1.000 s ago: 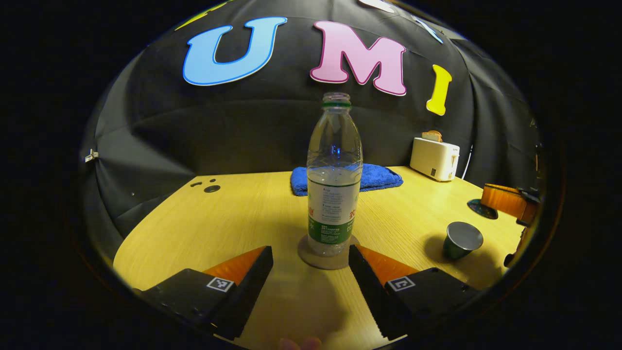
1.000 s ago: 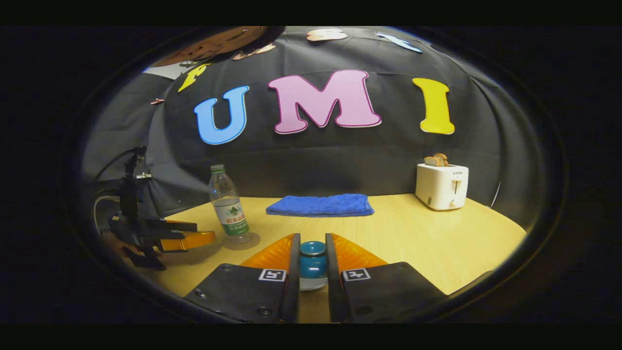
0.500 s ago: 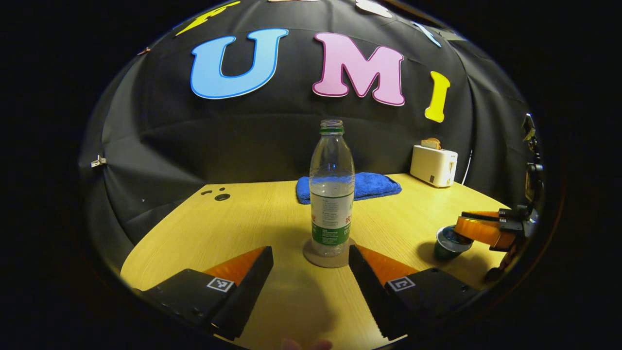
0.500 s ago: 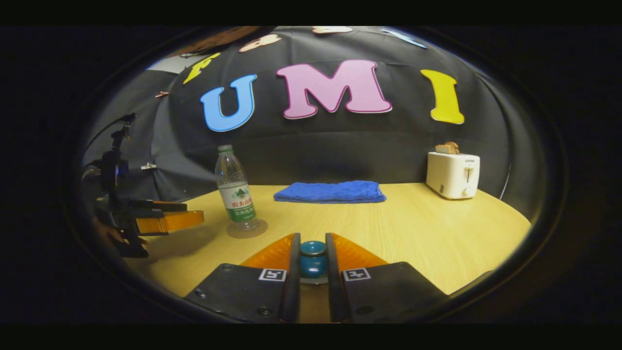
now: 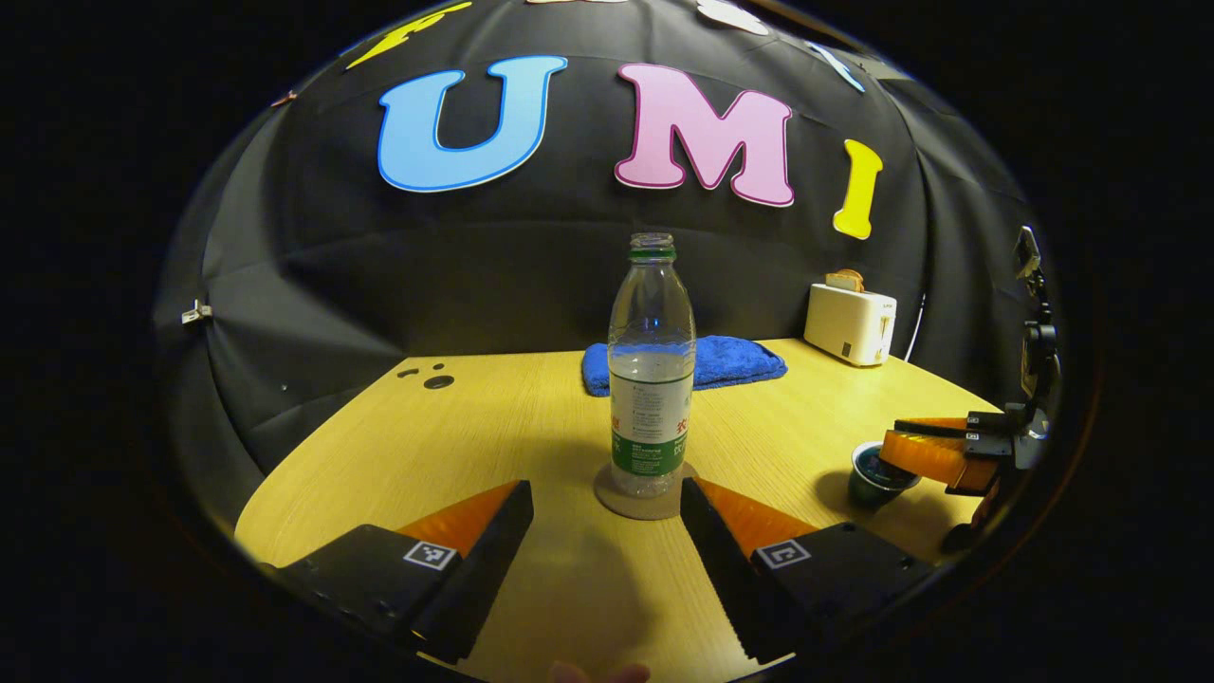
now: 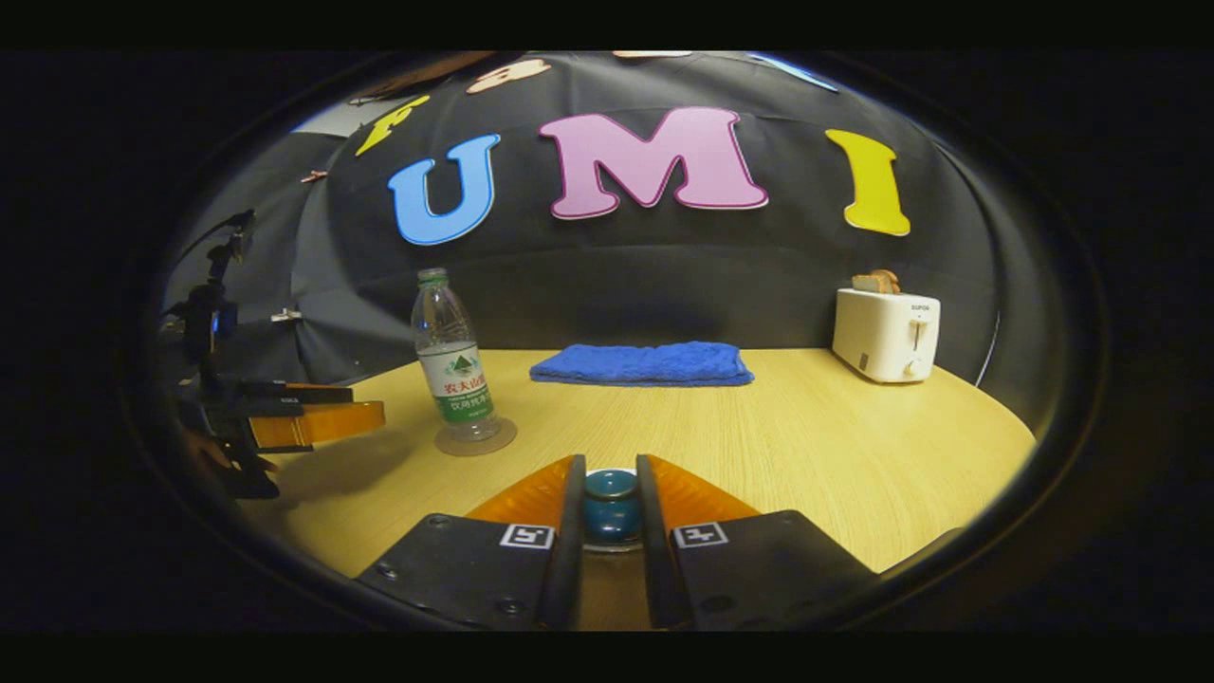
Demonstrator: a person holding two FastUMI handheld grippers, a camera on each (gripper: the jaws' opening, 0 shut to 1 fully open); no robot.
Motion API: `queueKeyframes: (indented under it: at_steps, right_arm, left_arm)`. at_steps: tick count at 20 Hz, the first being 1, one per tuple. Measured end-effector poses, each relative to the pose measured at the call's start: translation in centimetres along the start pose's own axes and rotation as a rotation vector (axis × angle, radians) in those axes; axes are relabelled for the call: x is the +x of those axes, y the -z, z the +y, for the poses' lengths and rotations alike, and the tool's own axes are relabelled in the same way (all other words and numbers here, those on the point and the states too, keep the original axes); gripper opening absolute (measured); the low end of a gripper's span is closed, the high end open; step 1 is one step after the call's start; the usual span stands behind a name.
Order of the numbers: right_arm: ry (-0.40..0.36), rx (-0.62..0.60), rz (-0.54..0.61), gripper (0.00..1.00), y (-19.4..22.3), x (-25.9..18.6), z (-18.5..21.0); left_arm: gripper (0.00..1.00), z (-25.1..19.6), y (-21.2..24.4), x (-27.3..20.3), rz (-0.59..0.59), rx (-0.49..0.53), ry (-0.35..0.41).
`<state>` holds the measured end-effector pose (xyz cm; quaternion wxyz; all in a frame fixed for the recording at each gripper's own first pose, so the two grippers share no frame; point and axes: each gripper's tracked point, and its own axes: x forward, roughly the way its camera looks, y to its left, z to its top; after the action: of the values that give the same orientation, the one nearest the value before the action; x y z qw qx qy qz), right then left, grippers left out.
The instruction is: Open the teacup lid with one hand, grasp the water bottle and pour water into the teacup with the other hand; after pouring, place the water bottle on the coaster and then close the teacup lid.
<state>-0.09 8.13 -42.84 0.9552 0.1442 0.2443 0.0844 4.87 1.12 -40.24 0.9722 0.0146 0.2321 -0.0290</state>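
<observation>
Two grippers are at work, and each has its own job. The right gripper (image 6: 608, 503) has its fingers pressed together on the round knob of the lid (image 6: 609, 498), one finger on each side. It holds the knob that way so the lid can go down flat. In the left gripper view, at about 3 o'clock, the lid sits right at the top of the cup (image 5: 873, 474), so I think the lid is almost on or just on. I cannot tell if it is all the way down.

The left gripper (image 5: 607, 507) has its fingers wide apart and holds nothing. The bottle (image 5: 651, 370) stands straight up just past its fingertips, at 12 o'clock. The bottle rests on the round coaster (image 5: 634, 503), which is where the task wants it, so the gripper has no need to hold it. The bottle has no cap and is about half full, so a bump could tip it and spill water.

In the right gripper view the bottle and coaster are at 10 o'clock, near the left gripper. They are well apart from the cup, so the lid work should not knock them. The last job, I think, is for the right gripper to let go of the knob.
</observation>
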Motion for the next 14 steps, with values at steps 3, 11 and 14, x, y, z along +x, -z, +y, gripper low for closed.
queueKeyframes:
  at_steps: [3,11,14]
  right_arm:
    - [0.007,0.002,0.017,0.39,0.3,-0.2,-0.2]
    - [0.075,-0.002,-0.039,0.82,-7.4,-3.2,-1.7]
    - [0.105,-0.038,-0.076,0.95,-13.5,-5.4,-1.9]
  left_arm:
    - [0.99,-0.2,-0.4,-0.3,-0.004,0.005,0.003]
    - [0.99,-0.1,-5.1,-3.1,-0.016,0.025,-0.029]
    - [0.99,-0.9,-9.0,-5.0,-0.029,-0.019,-0.031]
